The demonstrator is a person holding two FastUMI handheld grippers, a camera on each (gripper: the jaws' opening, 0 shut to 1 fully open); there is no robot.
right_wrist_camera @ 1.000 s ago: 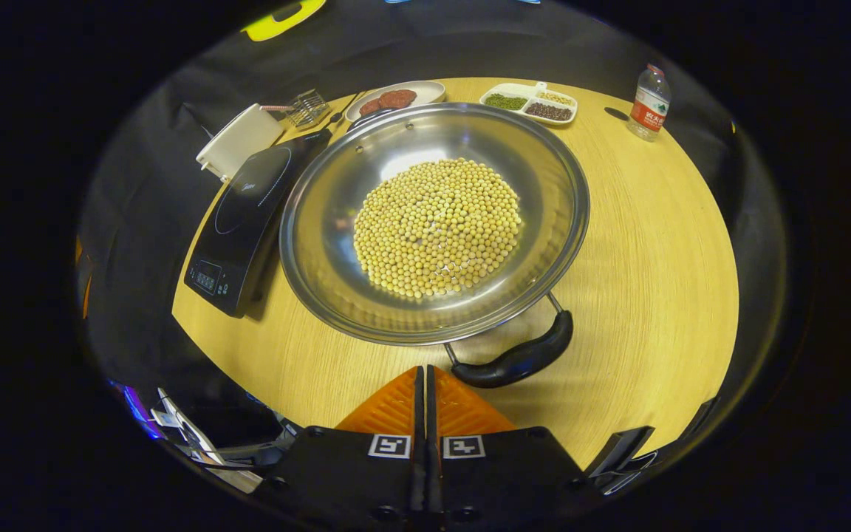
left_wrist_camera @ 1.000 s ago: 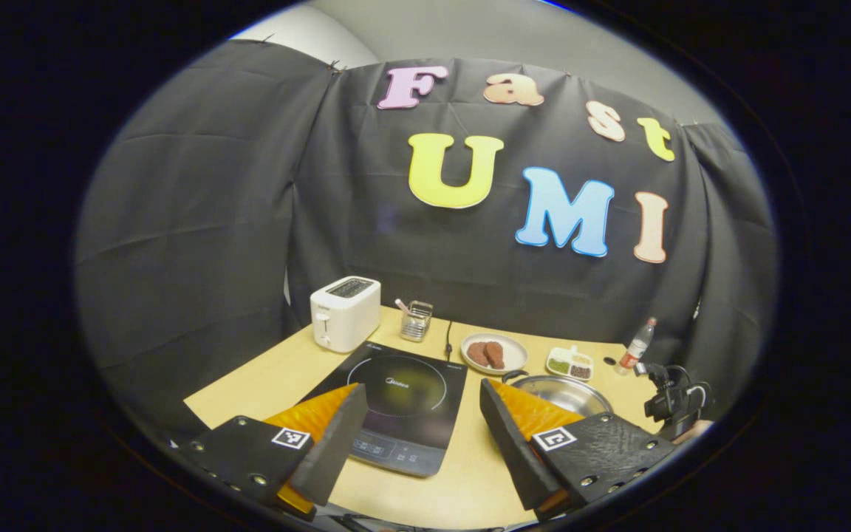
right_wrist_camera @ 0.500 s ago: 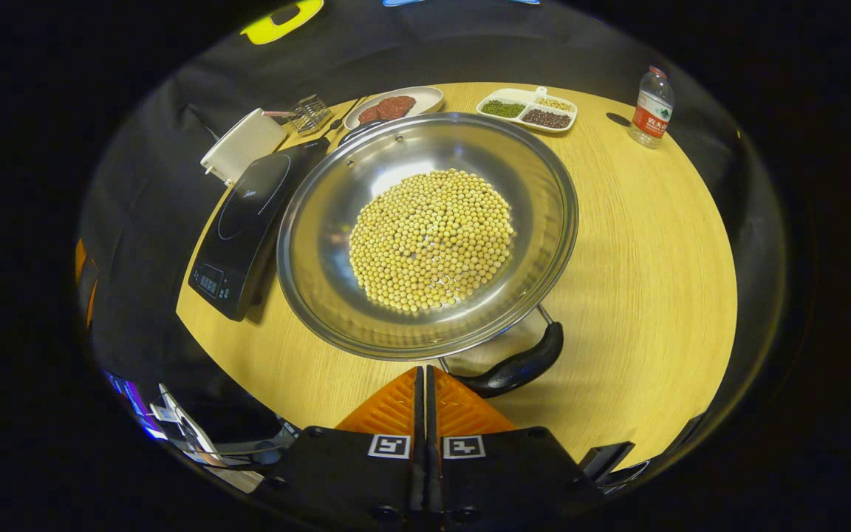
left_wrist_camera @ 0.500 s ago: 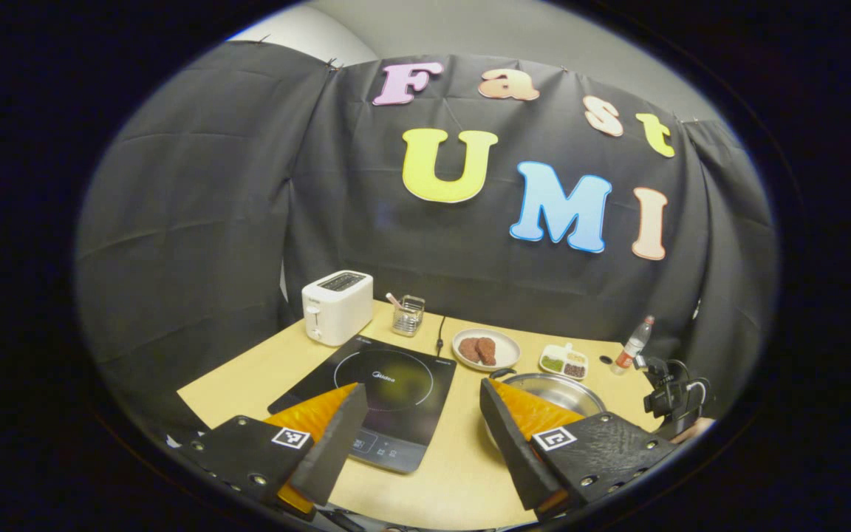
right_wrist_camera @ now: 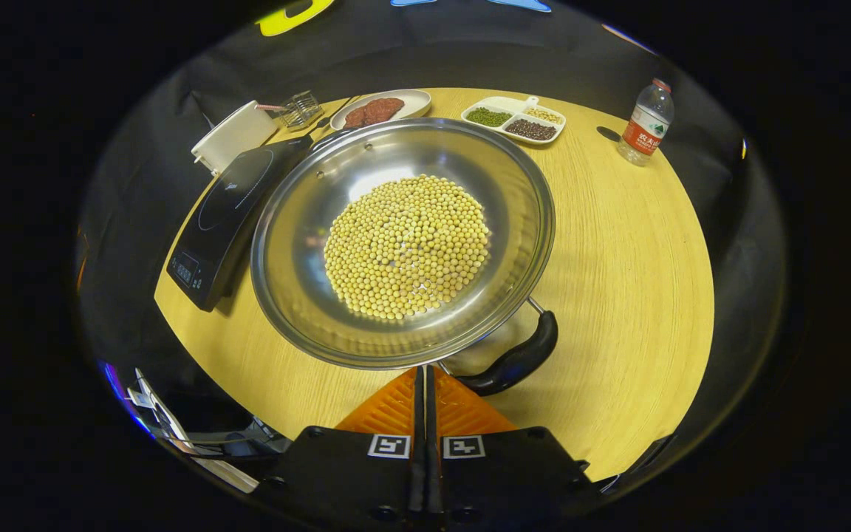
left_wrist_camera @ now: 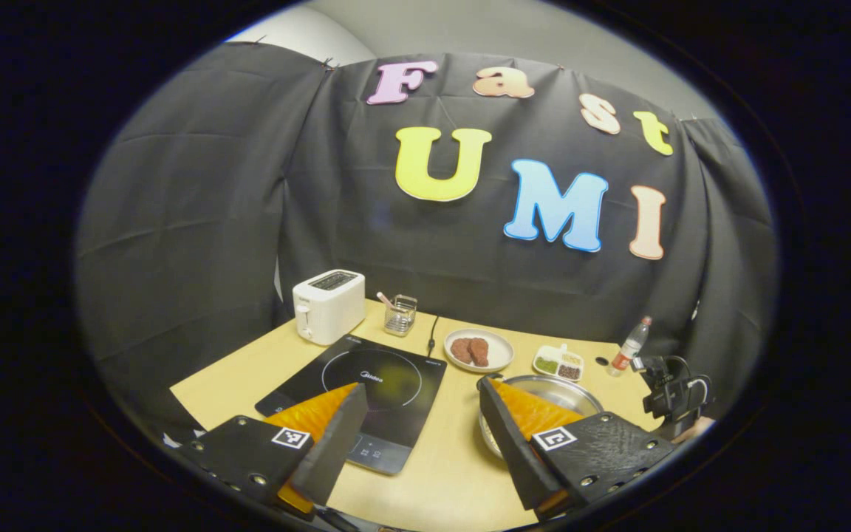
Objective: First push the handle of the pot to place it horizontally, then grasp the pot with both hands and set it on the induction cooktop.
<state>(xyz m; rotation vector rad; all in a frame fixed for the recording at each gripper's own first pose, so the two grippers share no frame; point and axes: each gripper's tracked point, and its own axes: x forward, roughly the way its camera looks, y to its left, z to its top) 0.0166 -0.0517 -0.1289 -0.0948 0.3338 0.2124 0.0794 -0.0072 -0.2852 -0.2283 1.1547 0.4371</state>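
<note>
A steel pot (right_wrist_camera: 300,244) holding yellow beans (right_wrist_camera: 407,247) sits on the wooden table (right_wrist_camera: 632,281), right beside the black induction cooktop (right_wrist_camera: 222,210). Its black handle (right_wrist_camera: 514,362) lies at the near rim, slanting up to the right. My right gripper (right_wrist_camera: 425,372) is shut with nothing between the fingers, and its tip is at the handle's left end, by the pot rim. My left gripper (left_wrist_camera: 422,391) hangs open above the table's near edge, between the cooktop (left_wrist_camera: 366,380) and the pot (left_wrist_camera: 566,391). The right gripper (left_wrist_camera: 673,395) shows at the far right.
Along the back of the table stand a white toaster (left_wrist_camera: 328,304), a wire basket (left_wrist_camera: 400,314), a plate of brown patties (left_wrist_camera: 479,349), a divided dish of beans (left_wrist_camera: 558,362) and a water bottle (left_wrist_camera: 629,346). A black cord (left_wrist_camera: 433,332) runs behind the cooktop.
The right gripper has closed in on the handle's left end, and the pot has slid left in its view. The left gripper view has drifted a little, showing more of the table.
</note>
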